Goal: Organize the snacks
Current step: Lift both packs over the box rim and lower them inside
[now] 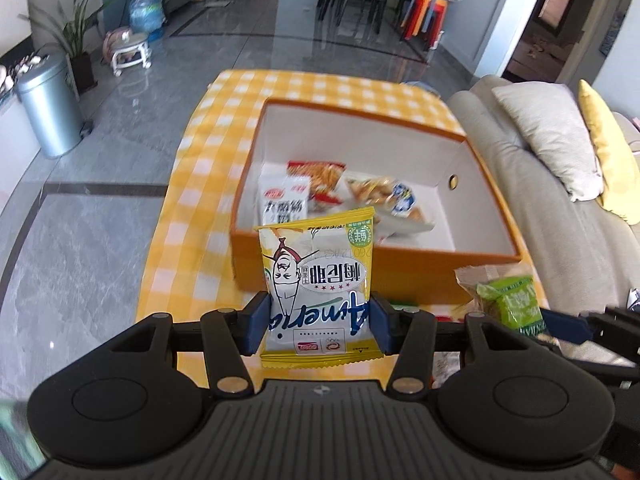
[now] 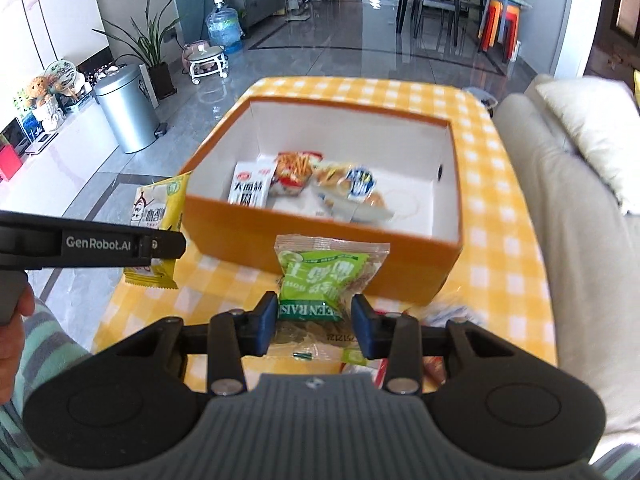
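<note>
With several snacks already in the box [image 2: 320, 236], two more hover just short of it: left gripper [image 1: 320, 322] jaws pinching the yellow packet [image 1: 318, 280], right gripper [image 2: 314, 326] jaws pinching the green bag [image 2: 324, 280]. More wrappers wait behind.

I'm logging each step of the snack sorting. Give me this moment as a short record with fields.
left tongs: closed on the yellow snack packet, held above the table
right tongs: closed on the green raisin packet, lifted
orange box: open, on the yellow checked tablecloth
in the box: a white packet, a red fries packet, a clear packet with a blue label
step: neither held packet is in the box yet
</note>
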Action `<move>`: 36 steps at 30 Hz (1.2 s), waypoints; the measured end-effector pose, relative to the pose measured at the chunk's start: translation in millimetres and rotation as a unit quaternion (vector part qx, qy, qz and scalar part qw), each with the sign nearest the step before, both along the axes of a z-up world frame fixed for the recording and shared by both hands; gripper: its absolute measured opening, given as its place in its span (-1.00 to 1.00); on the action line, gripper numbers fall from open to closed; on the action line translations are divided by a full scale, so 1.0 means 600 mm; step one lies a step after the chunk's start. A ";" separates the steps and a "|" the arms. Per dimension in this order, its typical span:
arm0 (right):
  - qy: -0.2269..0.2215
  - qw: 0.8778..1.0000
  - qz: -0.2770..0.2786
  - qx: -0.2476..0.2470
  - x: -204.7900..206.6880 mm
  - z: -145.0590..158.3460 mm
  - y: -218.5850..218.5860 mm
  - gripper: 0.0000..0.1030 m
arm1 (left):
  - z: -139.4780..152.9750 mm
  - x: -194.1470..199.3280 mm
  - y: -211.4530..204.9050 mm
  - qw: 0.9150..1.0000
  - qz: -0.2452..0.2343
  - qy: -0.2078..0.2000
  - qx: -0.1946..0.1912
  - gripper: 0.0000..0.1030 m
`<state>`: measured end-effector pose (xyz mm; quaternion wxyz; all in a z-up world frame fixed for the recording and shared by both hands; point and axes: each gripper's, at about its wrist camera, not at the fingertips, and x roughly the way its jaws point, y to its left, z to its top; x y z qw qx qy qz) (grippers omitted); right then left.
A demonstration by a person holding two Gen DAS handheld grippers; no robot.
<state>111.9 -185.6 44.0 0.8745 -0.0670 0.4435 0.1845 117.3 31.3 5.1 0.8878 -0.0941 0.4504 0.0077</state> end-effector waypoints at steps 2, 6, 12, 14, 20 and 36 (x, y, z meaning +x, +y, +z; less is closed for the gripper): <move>-0.008 1.000 0.012 -0.007 0.009 0.018 0.000 -0.28 | 0.012 0.008 -0.005 1.000 -0.006 -0.010 0.005 0.14; -0.030 0.998 0.046 -0.030 0.032 0.051 0.004 -0.37 | 0.034 0.031 -0.012 0.999 -0.015 -0.028 0.014 0.14; -0.036 0.998 0.049 -0.030 0.093 0.076 0.001 -1.00 | 0.043 0.079 -0.023 0.999 -0.022 -0.037 0.025 0.14; -0.028 0.999 0.037 -0.021 0.123 0.069 -0.004 -1.00 | 0.039 0.095 -0.026 0.999 -0.026 -0.032 0.025 0.14; 0.009 1.000 0.007 0.010 0.188 0.036 -0.029 -1.00 | 0.019 0.107 -0.028 0.999 -0.045 -0.009 0.017 0.14; 0.164 0.985 0.022 0.044 0.129 -0.105 -0.013 -0.07 | -0.058 0.055 -0.011 0.998 -0.039 0.052 -0.014 0.14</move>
